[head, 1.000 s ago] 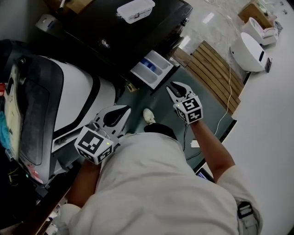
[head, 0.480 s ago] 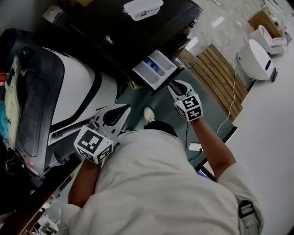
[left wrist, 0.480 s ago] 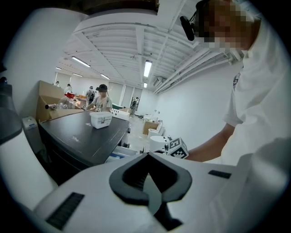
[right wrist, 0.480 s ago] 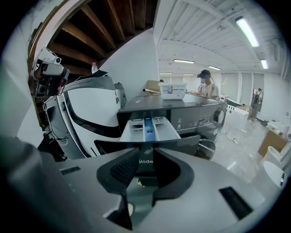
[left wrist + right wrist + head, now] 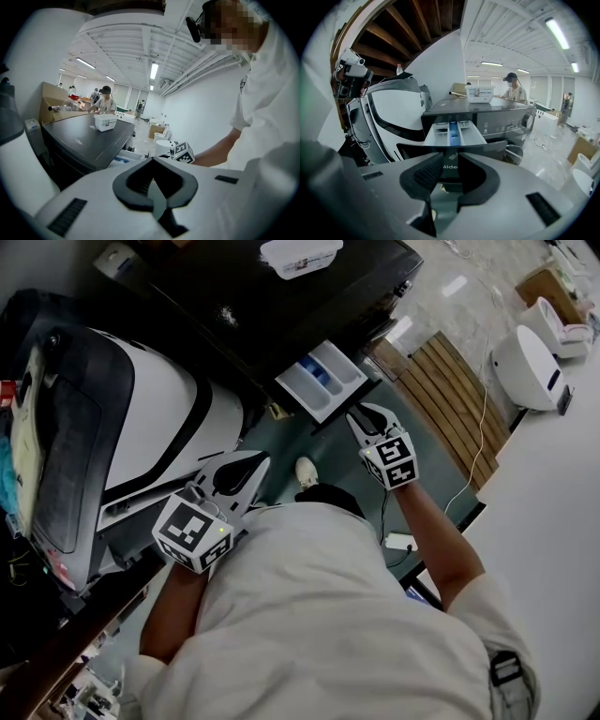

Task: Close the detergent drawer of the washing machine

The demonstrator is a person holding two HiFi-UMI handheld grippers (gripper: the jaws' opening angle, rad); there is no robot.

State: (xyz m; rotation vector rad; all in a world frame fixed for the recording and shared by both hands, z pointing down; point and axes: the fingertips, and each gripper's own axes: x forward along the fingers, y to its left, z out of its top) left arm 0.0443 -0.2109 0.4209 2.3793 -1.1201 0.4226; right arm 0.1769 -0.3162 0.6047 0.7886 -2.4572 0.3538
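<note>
Head view: a person bends over a dark front-loading washing machine (image 5: 272, 306) at the far side; we list what bears on the task
Detergent drawer (image 5: 323, 381): pulled well out of the machine's front, towards us; pale tray with a blue middle compartment; dark front panel at its near end
Right gripper (image 5: 361, 412): just near of the drawer's front panel and pointed at it; in the right gripper view we see its jaws a little apart with nothing between them, the panel showing through the gap; contact we cannot confirm
Left gripper (image 5: 257, 463): near left, well apart from the drawer; in the left gripper view its jaws are pressed together on nothing
Other items: white lidded box (image 5: 302, 256) on the machine's top; slatted wooden board (image 5: 441, 390) on the floor to the right
Progress: we judge the approach about done; the drawer itself is not yet pushed in at all
Remaining: press the panel straight in until it sits flush with the machine's front
</note>
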